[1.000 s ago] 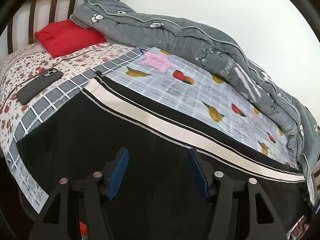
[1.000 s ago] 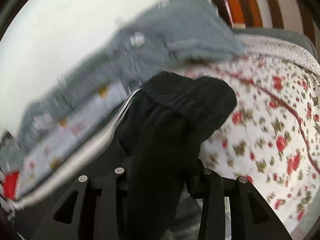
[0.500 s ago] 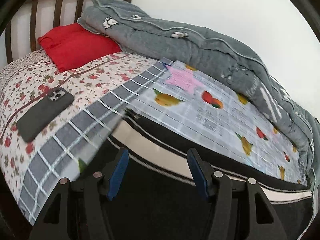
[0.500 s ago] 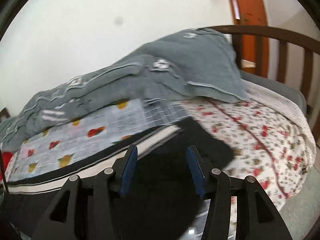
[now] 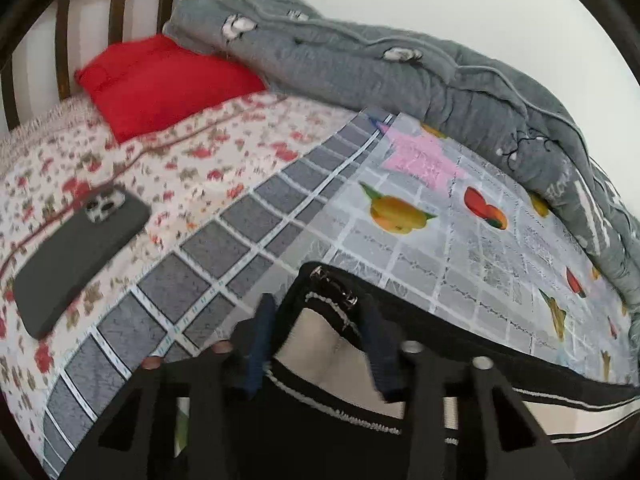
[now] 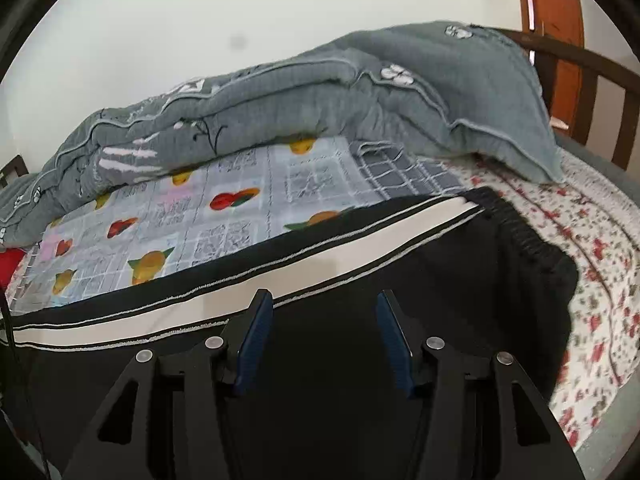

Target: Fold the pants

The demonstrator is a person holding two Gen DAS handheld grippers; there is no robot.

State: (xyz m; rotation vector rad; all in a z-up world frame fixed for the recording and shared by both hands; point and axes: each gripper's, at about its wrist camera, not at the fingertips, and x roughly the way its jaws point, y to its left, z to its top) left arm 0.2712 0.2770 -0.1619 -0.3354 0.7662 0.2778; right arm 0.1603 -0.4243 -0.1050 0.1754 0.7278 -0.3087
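Left wrist view: left gripper [image 5: 316,344] with blue-padded fingers [image 5: 258,344] spread wide around a raised fold of the black pants with a cream side stripe [image 5: 320,344], cloth between the pads though not clearly pinched; motion blur hides any contact. Ahead of the gripper, a grey checked mat printed with fruit [image 5: 400,216] laid over a white bedsheet with red flowers [image 5: 192,160]. Ahead and to the left, a dark smartphone lying camera side up [image 5: 78,256] on the sheet, well apart from the pants. Farther ahead, a red pillow [image 5: 160,80] against the brown wooden headboard [image 5: 64,32], and a rolled grey quilt [image 5: 400,76] along the far right of the bed. Right wrist view: right gripper [image 6: 324,336] spread, nothing between its blue pads [image 6: 254,344], hovering above the same pants [image 6: 460,280], spread flat on the bed. Cream stripe running from left to ahead of the gripper; ribbed black waistband [image 6: 532,240] ahead and to the right, resting on the flowered sheet [image 6: 600,264]. Beyond the pants, fruit mat [image 6: 200,216] and grey quilt [image 6: 320,92].
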